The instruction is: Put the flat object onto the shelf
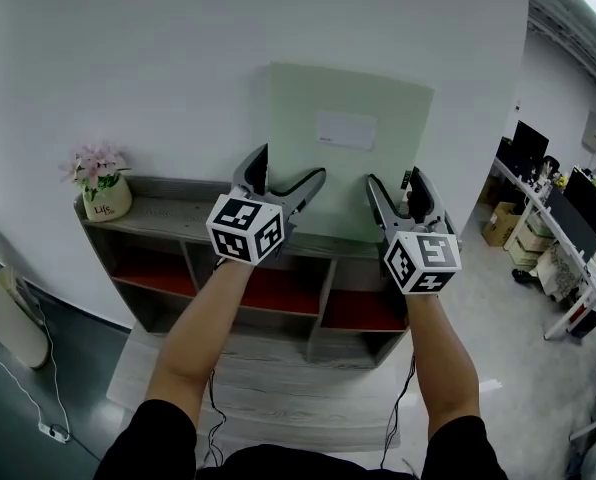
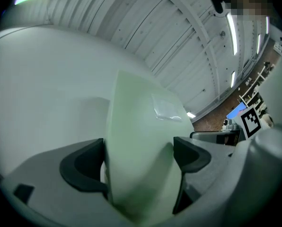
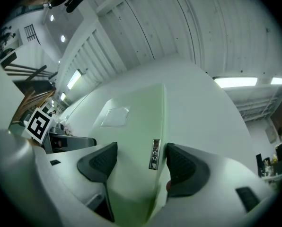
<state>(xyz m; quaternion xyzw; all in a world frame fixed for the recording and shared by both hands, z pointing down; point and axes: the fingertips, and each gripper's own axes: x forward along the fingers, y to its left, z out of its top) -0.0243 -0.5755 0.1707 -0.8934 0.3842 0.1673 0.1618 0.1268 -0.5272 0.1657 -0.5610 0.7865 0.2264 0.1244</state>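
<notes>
A cream ceramic pot of pink flowers sits at the left end of the grey wooden shelf unit with red-floored compartments; its dark lettering is too small to read surely. The left gripper has its jaws spread around the left edge of the pale green flat rectangular panel, not clamped. The panel stands upright on the shelf top against the white wall. Its white rectangular label shows no legible print. The right gripper straddles the right edge, jaws likewise released. A small silver strip on that edge bears unreadable marks.
</notes>
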